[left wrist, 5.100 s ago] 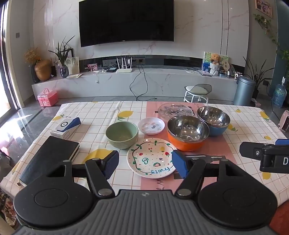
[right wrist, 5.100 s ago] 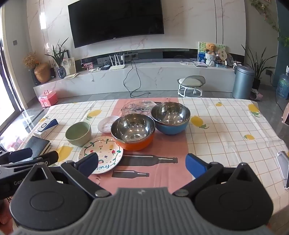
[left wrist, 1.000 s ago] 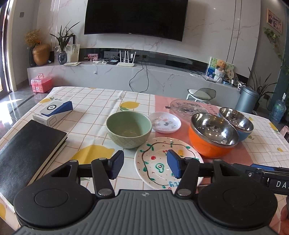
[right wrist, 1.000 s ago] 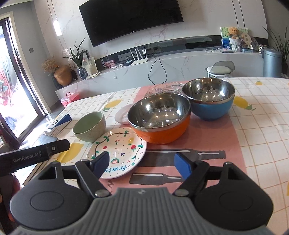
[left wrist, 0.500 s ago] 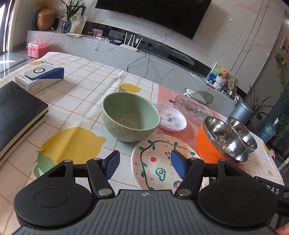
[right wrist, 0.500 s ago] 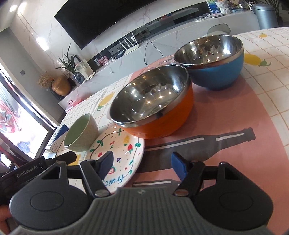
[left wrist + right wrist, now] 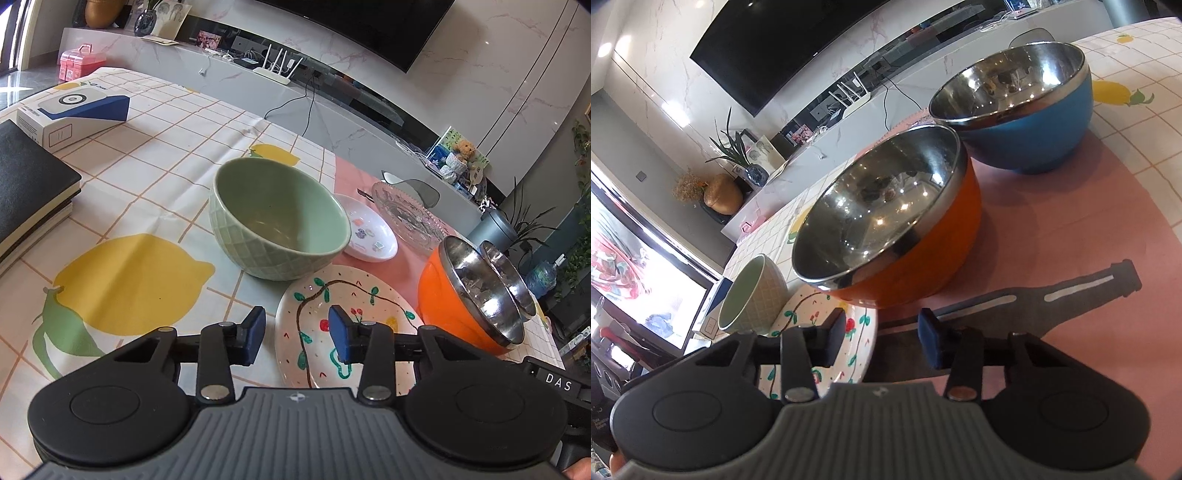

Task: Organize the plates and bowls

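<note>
A painted plate (image 7: 364, 301) lies on the tablecloth in front of a green bowl (image 7: 277, 218). My left gripper (image 7: 297, 338) is open, low over the plate's left rim, one pad on each side of it. My right gripper (image 7: 881, 338) is open, low at the same plate's (image 7: 862, 332) right rim, just before the orange steel bowl (image 7: 923, 236). A blue steel bowl (image 7: 1034, 122) stands behind the orange one. A small white dish (image 7: 369, 229) and a glass plate (image 7: 406, 214) lie behind the green bowl.
A black notebook (image 7: 26, 184) and a white and blue box (image 7: 70, 114) lie at the table's left side. The pink runner (image 7: 1071, 229) with a bottle print stretches to the right of the bowls.
Both grippers have dropped lower and moved forward to the painted plate's two sides, and their jaws have narrowed somewhat. The dishes have not moved.
</note>
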Available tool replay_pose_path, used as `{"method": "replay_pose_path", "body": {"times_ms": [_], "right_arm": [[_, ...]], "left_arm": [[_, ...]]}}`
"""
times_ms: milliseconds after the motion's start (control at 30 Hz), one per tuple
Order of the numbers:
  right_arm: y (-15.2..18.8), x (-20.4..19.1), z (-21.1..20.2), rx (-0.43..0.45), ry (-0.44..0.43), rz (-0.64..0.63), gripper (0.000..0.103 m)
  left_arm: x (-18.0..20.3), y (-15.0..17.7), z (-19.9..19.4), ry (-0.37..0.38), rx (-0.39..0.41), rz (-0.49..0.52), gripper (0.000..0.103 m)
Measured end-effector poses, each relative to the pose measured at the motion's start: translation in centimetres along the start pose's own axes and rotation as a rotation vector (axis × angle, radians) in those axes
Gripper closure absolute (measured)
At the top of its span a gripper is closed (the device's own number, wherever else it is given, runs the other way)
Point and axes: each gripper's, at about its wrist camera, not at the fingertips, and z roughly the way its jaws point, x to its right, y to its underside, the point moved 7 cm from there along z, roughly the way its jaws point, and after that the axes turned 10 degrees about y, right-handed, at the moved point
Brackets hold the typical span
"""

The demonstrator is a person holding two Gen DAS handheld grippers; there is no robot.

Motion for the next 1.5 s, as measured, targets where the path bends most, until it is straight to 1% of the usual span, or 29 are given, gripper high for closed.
{"method": "replay_pose_path", "body": {"times_ms": [67,133,200,267,300,333,433,500,600,833,1033,1133,1400,1500], "right_arm": [[0.2,0.1,0.4,-0.018,-0.017,0.019,0.071],[0.3,0.1,0.7,-0.027,-0.03,0.025,0.075],[0.5,-0.2,0.9,-0.029,-0.033,0.019,0.078],[0.7,-0.4,1.2,-0.044,-0.037,0.019,0.088],[0.7,-0.5,1.4,-0.04,-0.036,0.025,0.089],[0.8,-0.6,1.4,-0.038,-0.033,0.026,0.09],[0.9,-0.4,1.6,-0.041,-0.02,0.042,0.097],[0.9,-0.1,1.5,-0.048,-0.022,0.06,0.098],[0.9,-0.3,1.3,-0.049,-0.009,0.056,0.098],[1.4,-1.0,0.0,-0.069,-0.032,0.055,0.098],[2.6,-0.7,-2.3,-0.077,-0.045,0.06,0.098],[3.3,0.0,-3.6,-0.088,-0.051,0.083,0.098],[4.8,2.4,-6.8,-0.086,-0.044,0.126,0.099],[5.1,3.0,-7.7,-0.075,-0.036,0.122,0.099]], "left_arm": [[0.0,0.0,0.1,0.002,0.002,0.001,0.064],[-0.1,-0.1,0.2,0.005,-0.001,-0.003,0.069],[-0.1,-0.1,0.2,0.004,-0.002,-0.006,0.071],[-0.2,-0.1,0.2,0.002,-0.003,-0.006,0.077],[-0.2,-0.1,0.2,-0.003,-0.004,-0.007,0.08],[-0.2,-0.1,0.2,-0.004,-0.003,-0.008,0.081],[-0.4,-0.1,0.1,-0.001,0.002,-0.026,0.084],[-0.4,-0.1,0.0,-0.006,-0.001,-0.038,0.086],[-0.4,-0.1,-0.6,-0.011,0.003,-0.039,0.086],[-0.1,0.5,-3.2,-0.001,0.033,-0.066,0.086],[1.1,2.2,-5.4,0.01,0.036,-0.074,0.086],[1.7,3.3,-6.4,0.018,0.035,-0.086,0.086],[3.1,6.1,-7.3,0.051,-0.006,-0.103,0.086],[3.4,6.8,-7.4,0.061,-0.013,-0.107,0.086]]}}
